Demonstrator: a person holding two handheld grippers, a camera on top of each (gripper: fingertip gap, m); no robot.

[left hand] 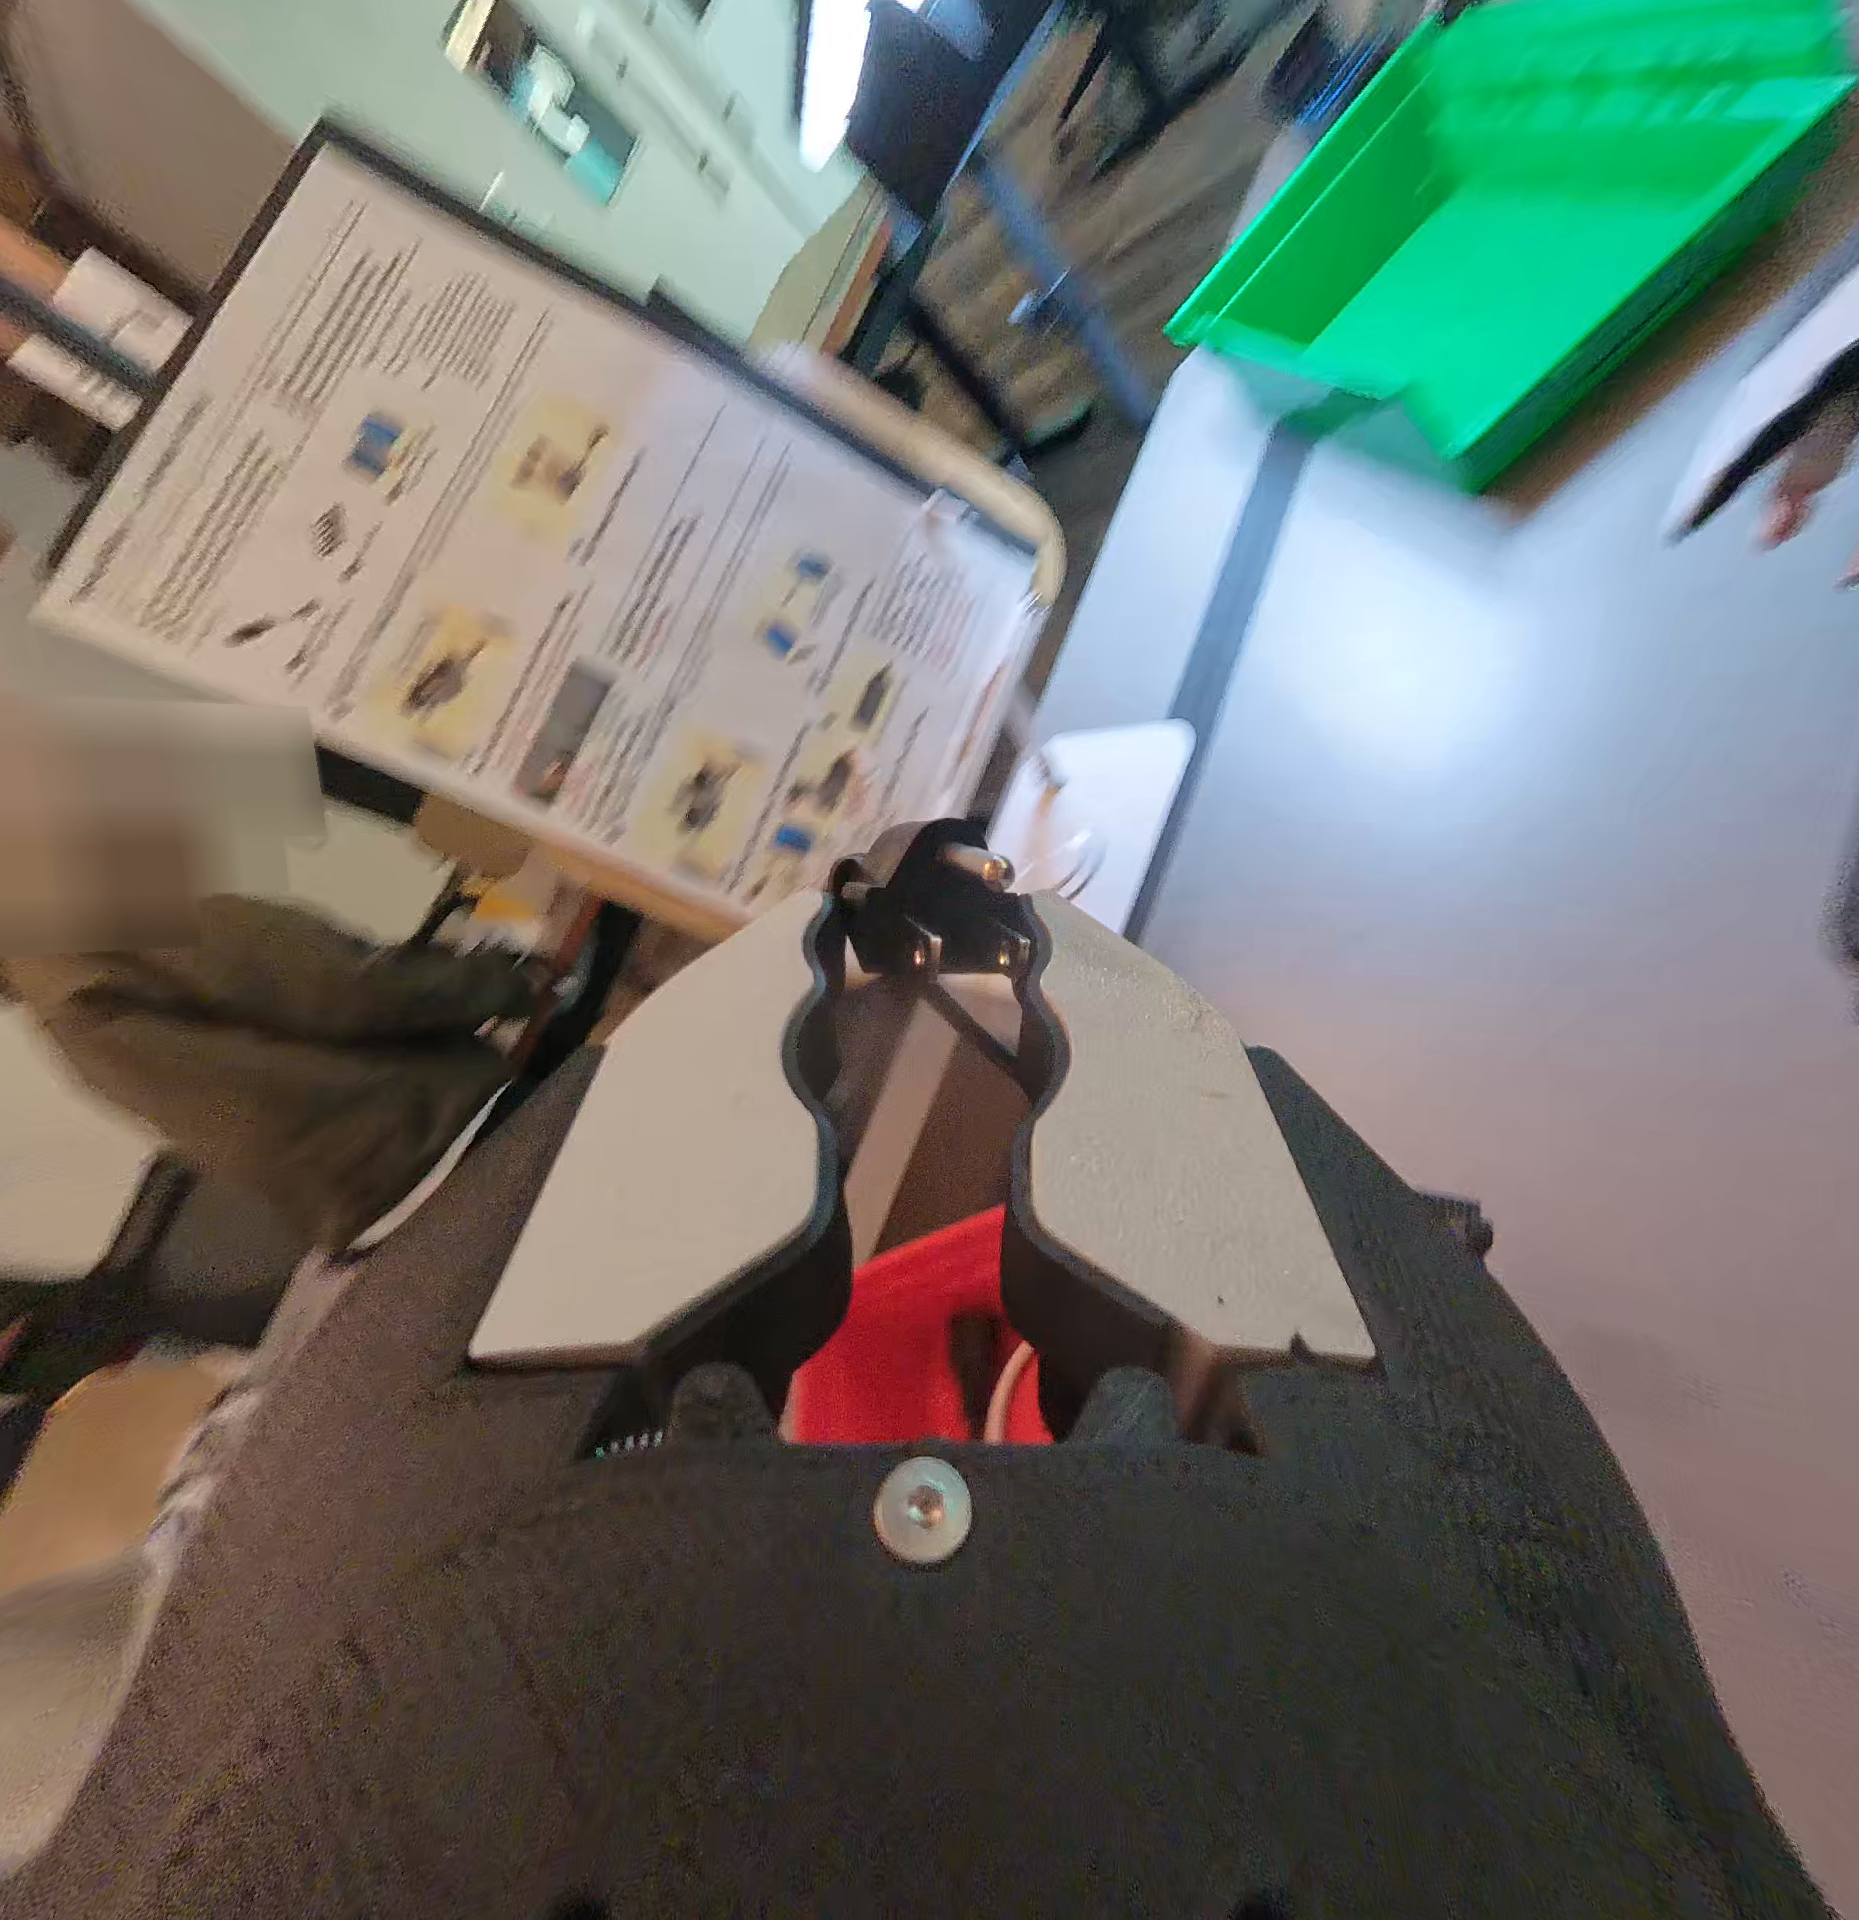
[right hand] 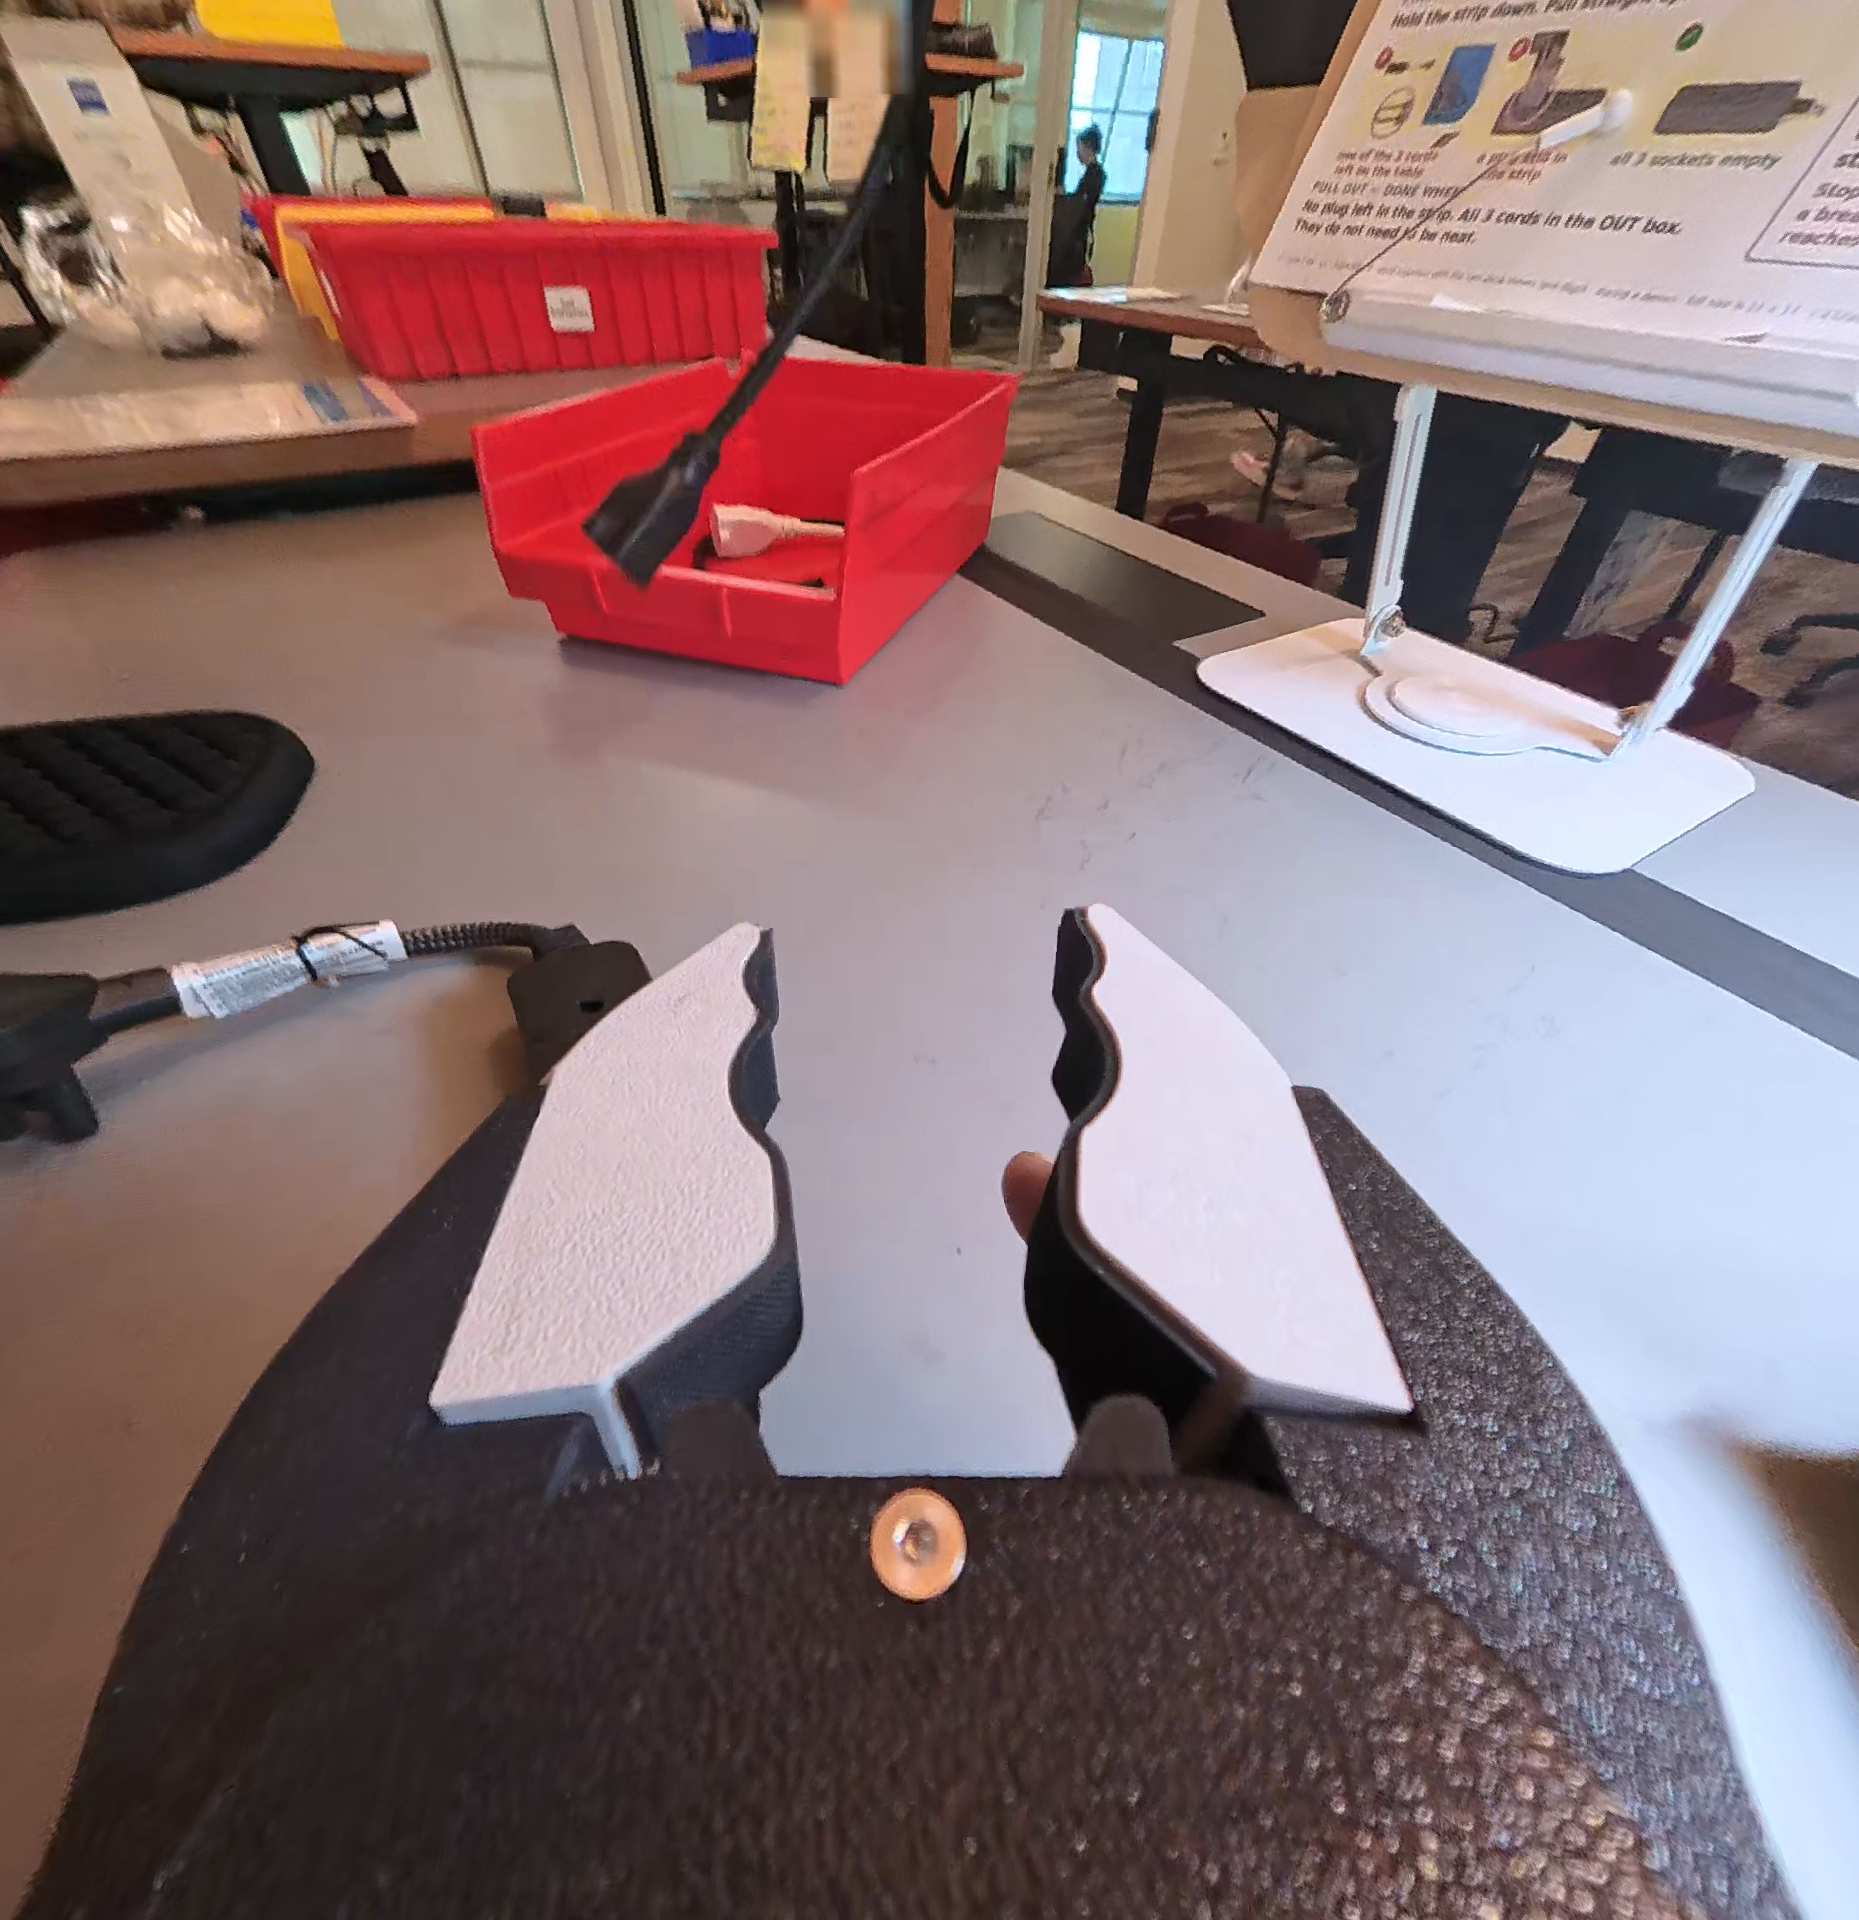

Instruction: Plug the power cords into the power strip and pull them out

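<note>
My left gripper point(left hand: 930, 940) is shut on a black three-prong plug point(left hand: 904, 904), held up in the air with its prongs pointing away from me. Below, between the fingers, the red bin point(left hand: 904, 1351) shows. In the right wrist view a black cord point(right hand: 800, 281) hangs from above, and its socket end point(right hand: 644, 520) dangles over the red bin point(right hand: 883, 582), which holds a white cord point(right hand: 769, 530). My right gripper point(right hand: 920, 925) is open and empty, low over the grey table point(right hand: 904, 790). A black braided cord with a white label point(right hand: 281, 971) lies just left of it.
A white stand point(right hand: 1476, 758) carrying an instruction board point(right hand: 1590, 156) stands at the right. A black textured pad point(right hand: 104, 800) lies at the left. A green bin point(left hand: 1527, 229) sits on the table in the left wrist view. Larger red bins point(right hand: 530, 291) stand behind. The tips of one gripper are about 35 cm away from the tips of the other.
</note>
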